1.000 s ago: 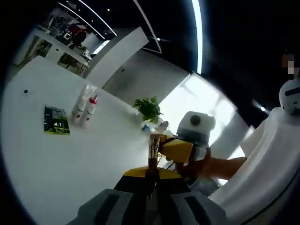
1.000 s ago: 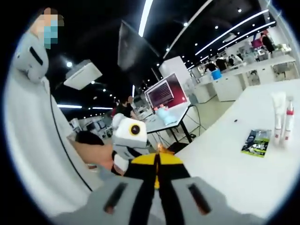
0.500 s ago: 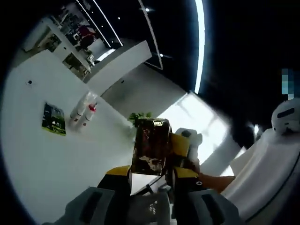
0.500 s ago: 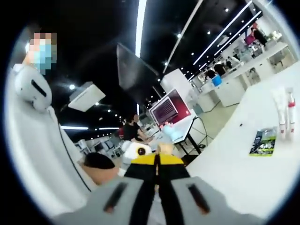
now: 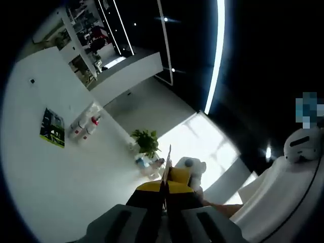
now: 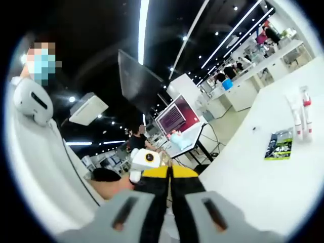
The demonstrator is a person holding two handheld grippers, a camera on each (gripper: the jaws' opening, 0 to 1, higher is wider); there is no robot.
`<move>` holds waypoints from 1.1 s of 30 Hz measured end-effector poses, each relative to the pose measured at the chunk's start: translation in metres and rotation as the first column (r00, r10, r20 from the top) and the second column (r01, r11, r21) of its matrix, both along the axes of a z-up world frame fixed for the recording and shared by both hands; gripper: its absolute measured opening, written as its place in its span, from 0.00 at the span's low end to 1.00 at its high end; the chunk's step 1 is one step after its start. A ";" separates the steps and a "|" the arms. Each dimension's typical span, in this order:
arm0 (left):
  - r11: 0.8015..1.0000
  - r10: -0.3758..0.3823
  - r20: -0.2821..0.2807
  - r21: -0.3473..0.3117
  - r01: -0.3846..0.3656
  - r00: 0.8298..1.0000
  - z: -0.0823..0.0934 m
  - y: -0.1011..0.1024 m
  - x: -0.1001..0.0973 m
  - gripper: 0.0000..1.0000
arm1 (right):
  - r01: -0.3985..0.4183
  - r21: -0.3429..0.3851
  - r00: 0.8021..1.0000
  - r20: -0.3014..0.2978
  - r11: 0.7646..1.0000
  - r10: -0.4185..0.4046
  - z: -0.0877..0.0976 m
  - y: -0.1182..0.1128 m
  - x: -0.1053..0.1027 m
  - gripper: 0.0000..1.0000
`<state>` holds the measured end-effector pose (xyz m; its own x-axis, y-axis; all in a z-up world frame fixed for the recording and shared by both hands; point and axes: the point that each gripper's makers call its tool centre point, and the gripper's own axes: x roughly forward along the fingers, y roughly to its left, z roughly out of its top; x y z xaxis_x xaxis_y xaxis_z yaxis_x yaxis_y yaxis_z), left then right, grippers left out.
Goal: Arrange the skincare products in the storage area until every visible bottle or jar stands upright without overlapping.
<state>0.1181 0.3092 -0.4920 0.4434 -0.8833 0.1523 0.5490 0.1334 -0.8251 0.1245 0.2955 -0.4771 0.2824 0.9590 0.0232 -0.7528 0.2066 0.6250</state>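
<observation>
On the white table (image 5: 61, 172), two tubes (image 5: 83, 126) were stood beside a green packet (image 5: 52, 127). Both the left gripper (image 5: 163, 188) and the right gripper (image 6: 169, 174) were held closed, a thin card (image 5: 167, 162) pinched edge-on in the left.

- Two tubes (image 5: 84, 126), standing side by side on the far part of the white table (image 5: 61, 187).
- One green packet (image 5: 52, 127), lying just beside them.
- One potted plant (image 5: 146, 142).

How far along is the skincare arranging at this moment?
Done: two tubes stand upright on the table. In hand: the left hand-held gripper pinches a thin packet in the air, the right hand-held gripper beside it. Left: placing it; the green sachet lies flat.
</observation>
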 end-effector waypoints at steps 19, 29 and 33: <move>0.985 -0.160 -0.038 0.053 0.161 0.986 -0.007 -0.032 -0.016 0.02 | -0.060 -0.014 0.998 0.020 0.998 0.060 -0.006 0.012 -0.013 0.02; 0.970 -0.208 -0.016 0.122 0.208 0.978 -0.020 -0.037 -0.026 0.01 | -0.016 0.021 1.000 -0.012 1.000 0.016 -0.003 -0.006 -0.004 0.02; 0.972 -0.200 -0.031 0.119 0.202 0.979 -0.022 -0.039 -0.022 0.01 | 0.014 0.025 0.999 -0.030 1.000 -0.014 -0.006 -0.011 0.000 0.05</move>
